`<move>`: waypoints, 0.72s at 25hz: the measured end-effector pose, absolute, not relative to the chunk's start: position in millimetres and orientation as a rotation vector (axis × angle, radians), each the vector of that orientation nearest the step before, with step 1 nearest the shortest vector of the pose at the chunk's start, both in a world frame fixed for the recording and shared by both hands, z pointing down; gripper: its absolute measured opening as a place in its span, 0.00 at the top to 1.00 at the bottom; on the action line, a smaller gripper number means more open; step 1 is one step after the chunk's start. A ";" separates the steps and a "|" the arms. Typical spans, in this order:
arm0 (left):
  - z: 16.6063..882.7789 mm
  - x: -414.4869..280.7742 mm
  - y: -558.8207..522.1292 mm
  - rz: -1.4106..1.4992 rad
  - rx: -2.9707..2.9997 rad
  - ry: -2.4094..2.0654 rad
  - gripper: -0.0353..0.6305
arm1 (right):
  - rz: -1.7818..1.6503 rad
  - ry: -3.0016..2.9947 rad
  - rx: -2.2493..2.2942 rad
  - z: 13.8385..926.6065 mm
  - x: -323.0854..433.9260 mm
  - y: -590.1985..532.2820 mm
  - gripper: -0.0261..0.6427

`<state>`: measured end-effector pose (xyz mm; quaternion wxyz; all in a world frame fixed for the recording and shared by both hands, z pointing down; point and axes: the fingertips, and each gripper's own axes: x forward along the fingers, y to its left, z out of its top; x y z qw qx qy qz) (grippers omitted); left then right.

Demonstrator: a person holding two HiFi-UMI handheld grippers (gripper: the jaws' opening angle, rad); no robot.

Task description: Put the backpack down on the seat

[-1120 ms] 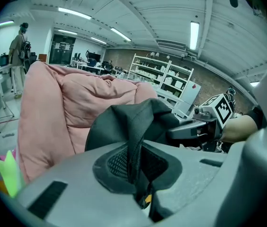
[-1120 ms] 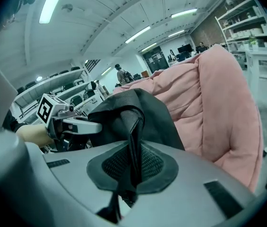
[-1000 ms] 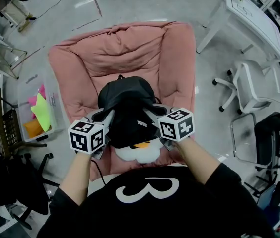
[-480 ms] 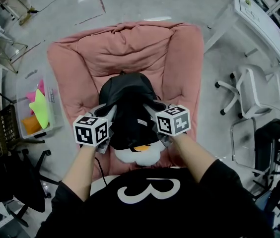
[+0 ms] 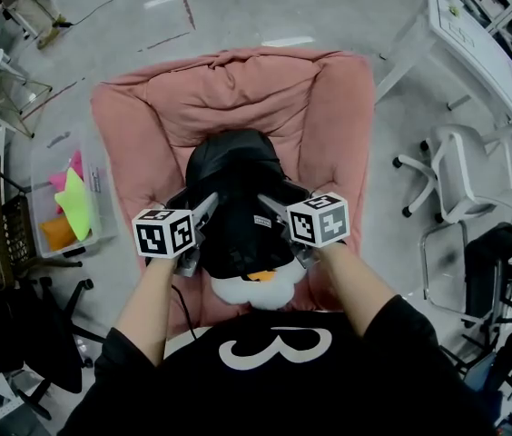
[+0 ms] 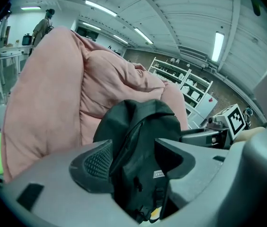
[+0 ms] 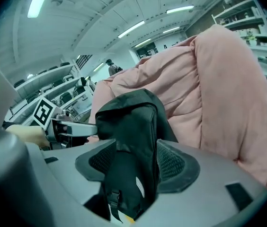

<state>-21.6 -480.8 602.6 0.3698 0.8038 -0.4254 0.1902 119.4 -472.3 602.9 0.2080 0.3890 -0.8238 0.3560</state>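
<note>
Office-like lab: shelving (image 6: 183, 79), white desk (image 5: 474, 48), swivel chair (image 5: 460, 163).

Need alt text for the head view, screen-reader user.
From above, a black backpack sits on the seat of a pink armchair. The person's left gripper and right gripper flank it, their jaws opening with the backpack between them. A white office chair stands at right, a clear bin at left.

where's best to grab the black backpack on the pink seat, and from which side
Probably the backpack by its two side edges, coming from the open front of the seat. It stands upright against the backrest, so the rear is blocked. The left gripper and right gripper sit there, jaws opening with that fabric between them.
</note>
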 end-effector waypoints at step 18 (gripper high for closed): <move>519.3 -22.7 -387.3 0.401 2.172 -0.857 0.52 | 0.969 -2.469 0.990 498.8 97.8 -394.4 0.58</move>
